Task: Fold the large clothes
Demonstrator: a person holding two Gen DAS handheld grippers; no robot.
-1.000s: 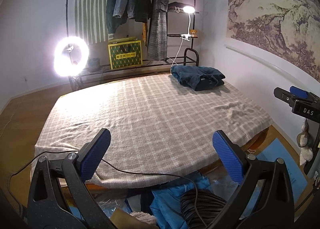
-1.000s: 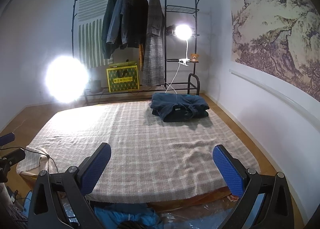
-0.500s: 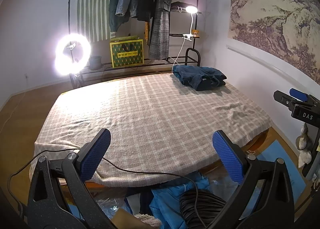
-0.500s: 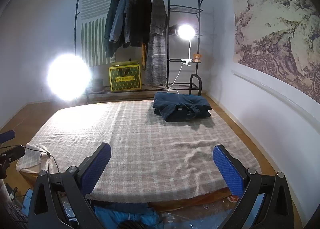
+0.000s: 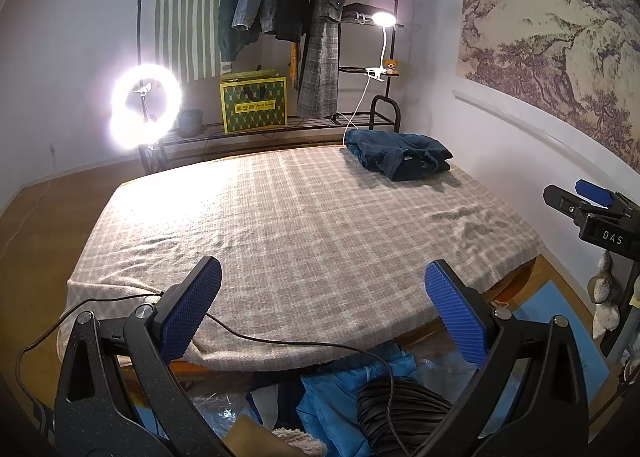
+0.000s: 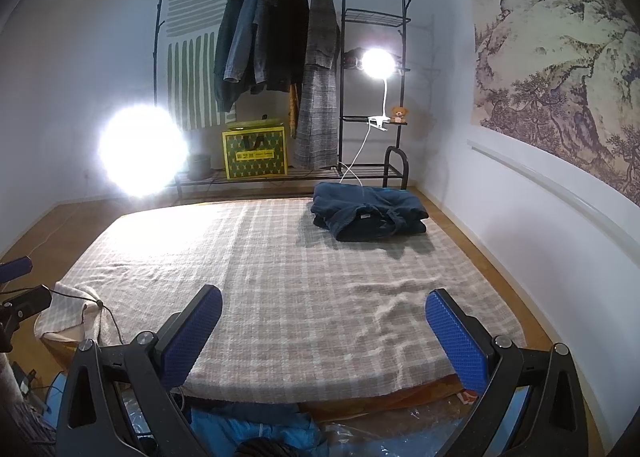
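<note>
A dark blue garment [image 5: 400, 153] [image 6: 368, 216] lies folded in a bundle at the far right corner of the checked blanket [image 5: 288, 225] [image 6: 304, 289] that covers the bed. My left gripper [image 5: 322, 311] hovers open off the bed's near edge, nothing between its blue pads. My right gripper [image 6: 324, 333] is open too, held over the near edge, far from the folded garment. The right gripper's side [image 5: 592, 213] shows at the right rim of the left wrist view. A heap of blue and dark clothes [image 5: 360, 401] [image 6: 256, 429] lies on the floor below the near edge.
A clothes rack [image 6: 280, 69] with hanging coats stands behind the bed, with a yellow-green box [image 6: 255, 153] on its low shelf. A ring light [image 5: 144, 107] glares at the left, a clip lamp [image 6: 377, 63] at the right. A black cable [image 5: 280, 345] crosses the bed's near edge.
Both views have drifted slightly, the room sliding a little right and down in the frames. Both grippers stay open and the folded garment has not moved.
</note>
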